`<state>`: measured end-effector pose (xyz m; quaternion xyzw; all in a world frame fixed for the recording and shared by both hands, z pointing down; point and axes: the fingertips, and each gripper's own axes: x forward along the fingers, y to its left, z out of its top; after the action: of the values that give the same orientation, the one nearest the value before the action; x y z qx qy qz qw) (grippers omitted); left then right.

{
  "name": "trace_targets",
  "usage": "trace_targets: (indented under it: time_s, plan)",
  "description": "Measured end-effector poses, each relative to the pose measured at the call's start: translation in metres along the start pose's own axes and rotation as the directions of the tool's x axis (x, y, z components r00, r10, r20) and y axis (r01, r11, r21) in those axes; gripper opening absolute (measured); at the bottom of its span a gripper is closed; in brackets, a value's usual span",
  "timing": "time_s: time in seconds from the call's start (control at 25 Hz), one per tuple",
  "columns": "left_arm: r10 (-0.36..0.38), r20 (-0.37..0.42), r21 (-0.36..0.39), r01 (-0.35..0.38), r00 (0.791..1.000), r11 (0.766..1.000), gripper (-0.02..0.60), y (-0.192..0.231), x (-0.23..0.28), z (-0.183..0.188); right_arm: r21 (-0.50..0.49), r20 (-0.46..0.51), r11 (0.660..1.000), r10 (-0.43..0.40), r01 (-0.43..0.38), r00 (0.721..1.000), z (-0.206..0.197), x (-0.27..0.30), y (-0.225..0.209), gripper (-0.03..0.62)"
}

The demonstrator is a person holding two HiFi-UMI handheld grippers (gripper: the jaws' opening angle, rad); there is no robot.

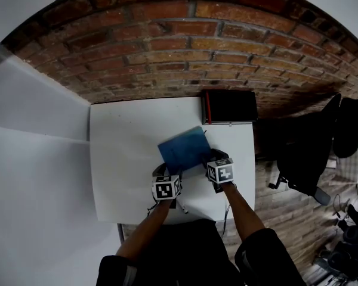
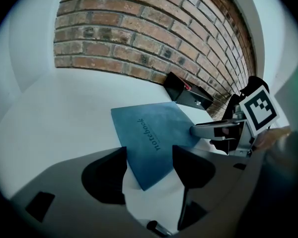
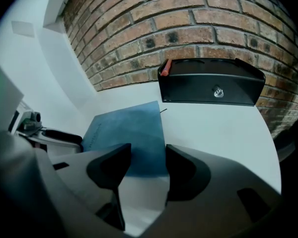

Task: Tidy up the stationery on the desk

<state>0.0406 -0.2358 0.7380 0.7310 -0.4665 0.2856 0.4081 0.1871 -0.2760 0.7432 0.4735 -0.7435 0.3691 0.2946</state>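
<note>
Jaws stand apart on the left gripper (image 2: 149, 165), and it hovers at the near left corner of the blue notebook (image 2: 151, 133). That corner pokes into the gap between the two dark pads, white desk (image 2: 64, 113) showing below it, nothing clamped. The cover faces up, the word "notebook" printed along it. The notebook itself lies skewed on the desk, roughly mid-desk and toward the right side, one corner pointing back at the person.

Over to the notebook's near right edge: the right gripper (image 3: 148, 165) sits there, likewise spread, with the blue edge running between its pads and no squeeze on it. Whether either pad touches the cover, I cannot tell.

Beyond the notebook's far right corner, and apart from it, a black box (image 3: 211, 88) lies against the brick wall (image 3: 188, 29), with a red piece (image 3: 164, 67) at its left end.
</note>
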Motion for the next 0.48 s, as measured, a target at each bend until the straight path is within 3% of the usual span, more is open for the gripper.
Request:
trace_targets:
  time_s: [0.48]
  plan:
    - [-0.02,-0.005,0.057,0.021,1.0,0.998,0.281,0.049,-0.017,0.004,0.055,-0.006,0.998,-0.016,0.017,1.0,-0.005,0.012,0.049,0.216]
